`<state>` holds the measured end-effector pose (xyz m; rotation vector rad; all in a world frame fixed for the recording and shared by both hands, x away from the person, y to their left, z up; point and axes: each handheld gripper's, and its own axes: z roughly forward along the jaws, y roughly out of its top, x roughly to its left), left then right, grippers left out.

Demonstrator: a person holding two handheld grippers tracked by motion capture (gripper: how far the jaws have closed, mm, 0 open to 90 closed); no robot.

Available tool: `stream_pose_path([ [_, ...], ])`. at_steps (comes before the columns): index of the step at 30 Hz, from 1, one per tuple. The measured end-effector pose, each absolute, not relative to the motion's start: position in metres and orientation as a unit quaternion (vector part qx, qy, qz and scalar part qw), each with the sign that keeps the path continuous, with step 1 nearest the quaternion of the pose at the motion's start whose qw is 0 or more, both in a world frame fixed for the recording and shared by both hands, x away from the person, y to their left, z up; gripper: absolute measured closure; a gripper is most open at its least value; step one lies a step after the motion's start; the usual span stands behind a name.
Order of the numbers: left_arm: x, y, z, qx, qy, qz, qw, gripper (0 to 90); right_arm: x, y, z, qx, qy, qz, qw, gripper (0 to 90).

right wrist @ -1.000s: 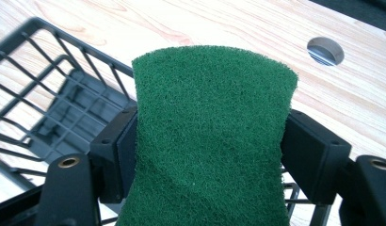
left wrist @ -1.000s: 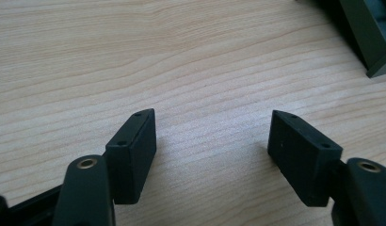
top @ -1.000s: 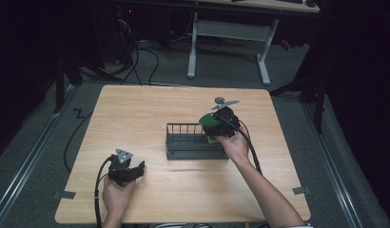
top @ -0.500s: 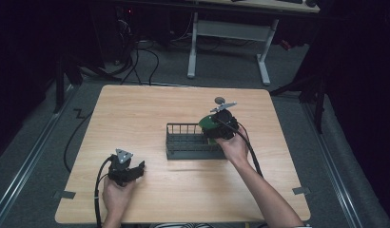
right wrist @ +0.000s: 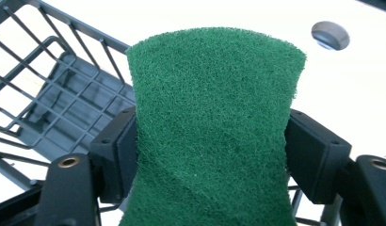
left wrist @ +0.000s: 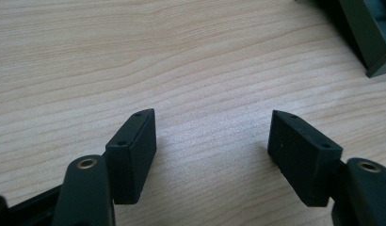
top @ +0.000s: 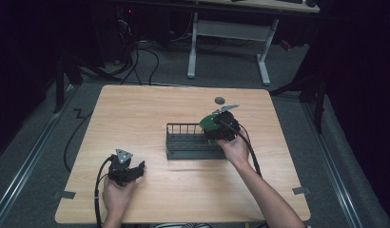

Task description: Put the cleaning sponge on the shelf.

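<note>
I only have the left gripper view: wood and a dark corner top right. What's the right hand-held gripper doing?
Observer: The right hand-held gripper is shut on a green scouring pad, which bows inward between the jaws.
Operator: Where is it relative to that dark thing?
Observer: That's a wire rack. In the high view the pad sits at the rack's right end.
Operator: Anything else on the table?
Observer: A small grey disc lies beyond the rack.
Operator: And my left one from above?
Observer: The left hand-held gripper is open near the table's front left, apart from the rack.
</note>
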<state>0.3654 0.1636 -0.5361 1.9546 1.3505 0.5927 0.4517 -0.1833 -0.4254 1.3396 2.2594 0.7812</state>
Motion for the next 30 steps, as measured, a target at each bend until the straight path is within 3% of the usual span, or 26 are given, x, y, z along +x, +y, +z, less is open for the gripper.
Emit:
stream_pose_path([
  [15,0.365,0.164,-0.536,0.751,0.519,0.228,0.340,33.4,0.449,-0.183,-0.432,0.475,0.811,0.274,0.204,28.0],
  [30,0.365,0.164,-0.536,0.751,0.519,0.228,0.340,33.4,0.442,-0.188,-0.433,0.485,0.811,0.282,0.167,29.3],
])
